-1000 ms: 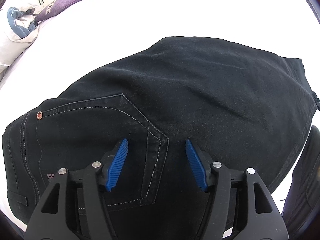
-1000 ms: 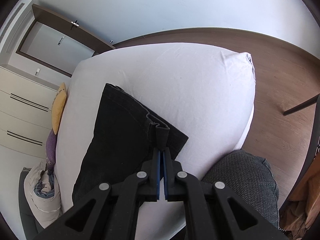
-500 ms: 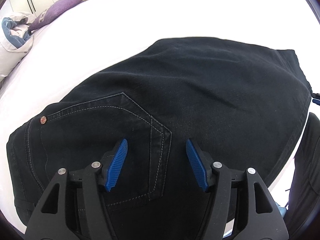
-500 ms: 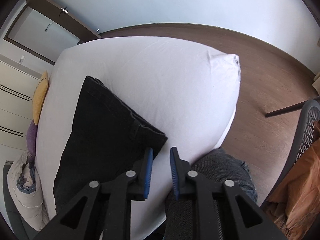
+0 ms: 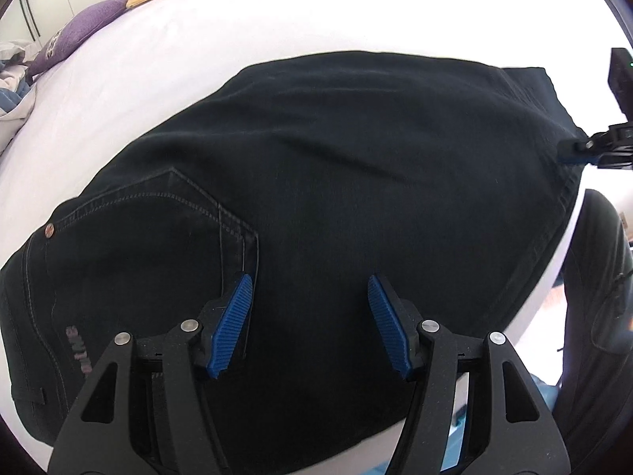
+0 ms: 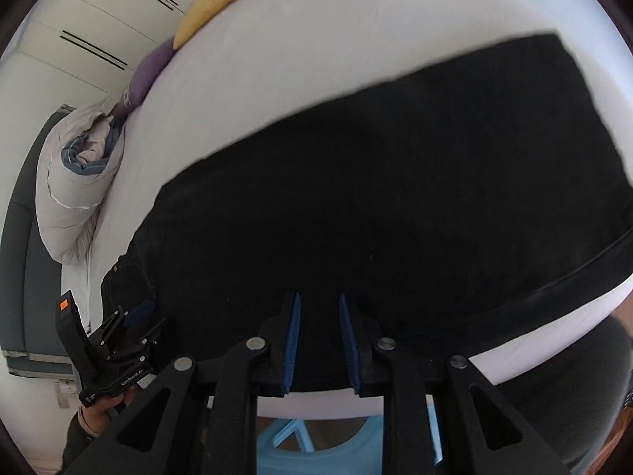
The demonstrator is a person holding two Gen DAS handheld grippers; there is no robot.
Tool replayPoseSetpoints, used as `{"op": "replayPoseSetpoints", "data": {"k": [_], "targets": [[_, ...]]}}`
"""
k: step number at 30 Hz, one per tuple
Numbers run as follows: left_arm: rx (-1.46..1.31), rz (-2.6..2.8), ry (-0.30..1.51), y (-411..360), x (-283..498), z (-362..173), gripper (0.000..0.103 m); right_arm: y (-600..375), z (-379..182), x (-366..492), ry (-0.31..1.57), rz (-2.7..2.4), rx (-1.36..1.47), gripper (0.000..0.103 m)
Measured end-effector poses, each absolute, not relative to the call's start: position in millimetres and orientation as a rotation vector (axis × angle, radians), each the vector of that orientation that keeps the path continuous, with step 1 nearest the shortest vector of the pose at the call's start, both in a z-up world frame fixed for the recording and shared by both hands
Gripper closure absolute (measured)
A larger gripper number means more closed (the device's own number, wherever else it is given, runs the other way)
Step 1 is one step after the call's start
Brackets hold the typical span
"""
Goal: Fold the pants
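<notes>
Black pants (image 5: 356, 182) near bed (image 5: 277, 16) edge; far side bare.

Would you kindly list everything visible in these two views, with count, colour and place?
pants: one pair, black, spread flat on the bed
bed: one, white sheet, under the pants
yellow pillow: one, at the bed's far end
purple pillow: one, beside the yellow one
duvet: one, grey with blue lining, bundled at the bed's edge
wardrobe: one, white, beyond the pillows
blue plastic item: one, below the bed's near edge
left gripper: black, blue pads, open over the pants
right gripper: black, blue pads, open, holding nothing
</notes>
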State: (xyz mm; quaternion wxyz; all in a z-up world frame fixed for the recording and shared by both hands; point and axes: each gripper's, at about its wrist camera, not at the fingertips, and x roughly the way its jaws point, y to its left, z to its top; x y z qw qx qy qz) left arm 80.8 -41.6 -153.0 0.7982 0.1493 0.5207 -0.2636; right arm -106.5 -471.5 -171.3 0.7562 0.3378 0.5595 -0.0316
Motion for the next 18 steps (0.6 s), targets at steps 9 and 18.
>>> {"op": "replayPoseSetpoints", "data": {"k": [9,18], "targets": [[0.352,-0.561,1.099,-33,59,-152,0.043,-474,-171,-170,1.049,0.089,1.043,0.080],[0.319,-0.553,1.107,-7,57,-150,0.043,-430,-198,-142,1.132,0.199,1.179,0.078]]}}
